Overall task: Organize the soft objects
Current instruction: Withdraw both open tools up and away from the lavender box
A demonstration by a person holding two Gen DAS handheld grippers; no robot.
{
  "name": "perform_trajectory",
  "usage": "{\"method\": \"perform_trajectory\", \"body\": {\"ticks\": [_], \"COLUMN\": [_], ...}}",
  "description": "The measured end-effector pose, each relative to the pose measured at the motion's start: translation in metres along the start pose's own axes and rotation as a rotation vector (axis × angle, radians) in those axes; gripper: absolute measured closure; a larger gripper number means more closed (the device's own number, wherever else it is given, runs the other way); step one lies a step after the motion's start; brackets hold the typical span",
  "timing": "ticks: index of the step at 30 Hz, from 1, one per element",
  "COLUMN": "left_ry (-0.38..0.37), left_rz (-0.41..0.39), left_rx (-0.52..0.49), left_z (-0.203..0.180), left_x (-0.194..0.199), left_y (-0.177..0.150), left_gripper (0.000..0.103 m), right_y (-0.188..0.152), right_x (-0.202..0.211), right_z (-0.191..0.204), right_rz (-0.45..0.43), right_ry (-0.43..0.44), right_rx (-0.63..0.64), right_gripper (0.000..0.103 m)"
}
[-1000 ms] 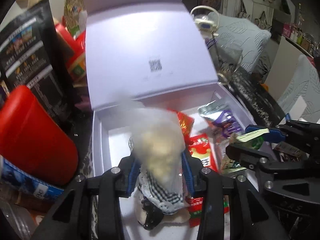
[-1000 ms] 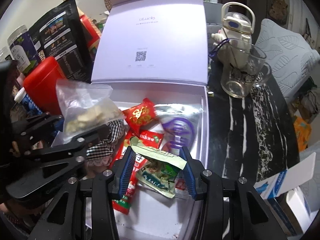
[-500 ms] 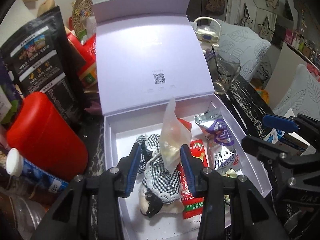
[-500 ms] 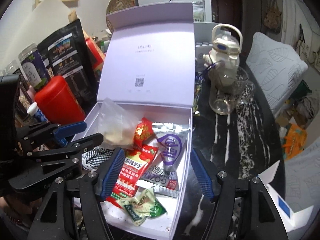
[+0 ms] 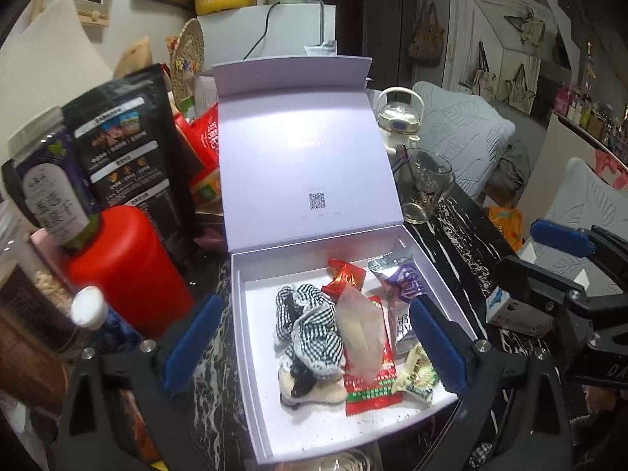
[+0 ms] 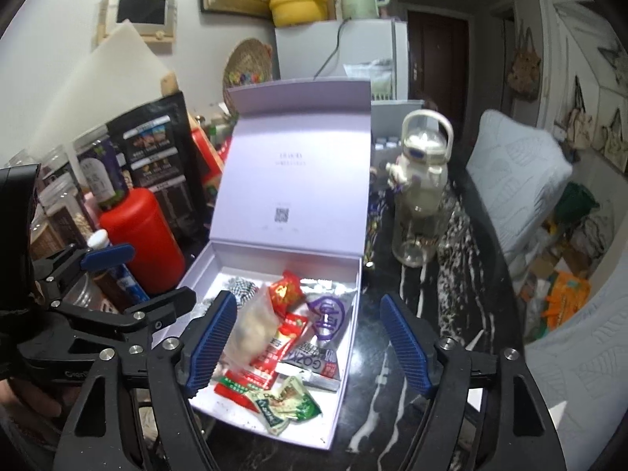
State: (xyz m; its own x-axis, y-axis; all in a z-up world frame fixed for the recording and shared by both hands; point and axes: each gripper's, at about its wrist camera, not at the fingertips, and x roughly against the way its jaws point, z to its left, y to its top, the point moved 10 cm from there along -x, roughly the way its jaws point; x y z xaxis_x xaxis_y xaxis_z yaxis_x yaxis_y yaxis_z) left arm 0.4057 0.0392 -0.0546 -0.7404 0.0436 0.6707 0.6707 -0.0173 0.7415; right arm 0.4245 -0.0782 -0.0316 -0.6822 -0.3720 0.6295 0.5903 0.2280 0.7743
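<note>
A lilac box (image 5: 251,337) with its lid up stands on the dark marble table; it also shows in the right wrist view (image 6: 345,404). Inside lie a black-and-white checked soft toy (image 5: 310,333), a clear bag of pale snacks (image 5: 361,333), red packets (image 5: 345,278), a silver-purple pouch (image 5: 396,286) and a green packet (image 5: 418,375). My left gripper (image 5: 314,343) is open and empty, pulled back above the box. My right gripper (image 6: 310,339) is open and empty over the box's near right side.
A red canister (image 5: 125,271), a black snack bag (image 5: 129,161) and jars crowd the left of the box. A glass mug (image 5: 428,188) and a white bottle (image 6: 422,180) stand to its right. A small white carton (image 5: 510,310) lies at the right.
My left gripper let go of the snack bag and toy, my right let go of the green packet. Both opened wide and drew back and up from the box.
</note>
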Motion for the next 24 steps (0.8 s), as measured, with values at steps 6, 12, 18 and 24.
{"method": "perform_trajectory", "body": {"ticks": [6, 12, 18, 24], "left_ry": [-0.005, -0.002, -0.033, -0.063], "left_rz": [-0.057, -0.067, -0.028, 0.024], "left_rx": [-0.008, 0.021, 0.051, 0.091], "left_z": [0.004, 0.012, 0.009, 0.007], "left_x": [0.036, 0.068, 0.084, 0.091], "left_y": [-0.009, -0.034, -0.075, -0.117], "left_gripper": [0.005, 0.005, 0.005, 0.005], "right_y": [-0.008, -0.034, -0.072, -0.111], "right_x": [0.028, 0.054, 0.077, 0.086], "right_z": [0.01, 0.019, 0.03, 0.037], "right_rz": [-0.03, -0.023, -0.006, 0.037], "right_ry": [0.002, -0.014, -0.028, -0.041], "right_rx": [0.011, 0.007, -0.004, -0.027], "right_gripper": [0.022, 0.021, 0.021, 0.021]}}
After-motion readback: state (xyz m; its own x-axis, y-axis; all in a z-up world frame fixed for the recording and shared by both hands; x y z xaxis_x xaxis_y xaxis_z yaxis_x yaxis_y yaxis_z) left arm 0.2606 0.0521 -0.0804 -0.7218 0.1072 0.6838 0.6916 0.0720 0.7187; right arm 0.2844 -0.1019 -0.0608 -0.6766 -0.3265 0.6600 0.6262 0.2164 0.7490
